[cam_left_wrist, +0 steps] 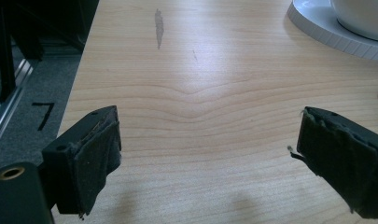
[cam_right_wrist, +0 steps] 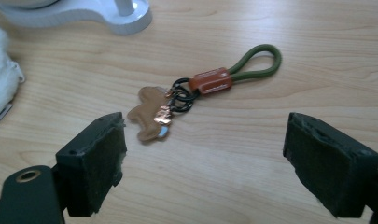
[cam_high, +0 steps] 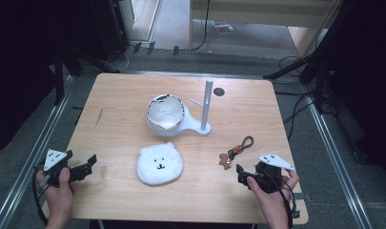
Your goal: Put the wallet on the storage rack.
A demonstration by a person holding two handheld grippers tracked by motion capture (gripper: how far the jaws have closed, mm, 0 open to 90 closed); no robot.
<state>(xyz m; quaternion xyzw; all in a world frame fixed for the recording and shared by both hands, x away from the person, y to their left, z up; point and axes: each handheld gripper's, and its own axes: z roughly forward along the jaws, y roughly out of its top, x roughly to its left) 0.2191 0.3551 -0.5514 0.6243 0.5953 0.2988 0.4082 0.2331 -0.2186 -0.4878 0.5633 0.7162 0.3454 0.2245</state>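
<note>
A keychain (cam_high: 236, 150) lies on the wooden table (cam_high: 124, 95) at the front right: green cord loop, brown leather tag (cam_right_wrist: 210, 81), black rings and a tan bear-shaped charm (cam_right_wrist: 147, 112). My right gripper (cam_high: 239, 174) is open just short of it, and in the right gripper view the charm lies beyond the open jaws of that gripper (cam_right_wrist: 205, 135). A white fluffy bear-face pouch (cam_high: 159, 163) lies flat at front centre. My left gripper (cam_high: 89, 164) is held open at the front left corner, with bare wood between the jaws of that gripper (cam_left_wrist: 209, 135).
A white bowl (cam_high: 165, 113) sits on a white stand base (cam_high: 200, 128) with an upright post (cam_high: 208, 102) at mid-table. A small dark disc (cam_high: 219, 91) lies behind the post. The floor with cables and black stands surrounds the table.
</note>
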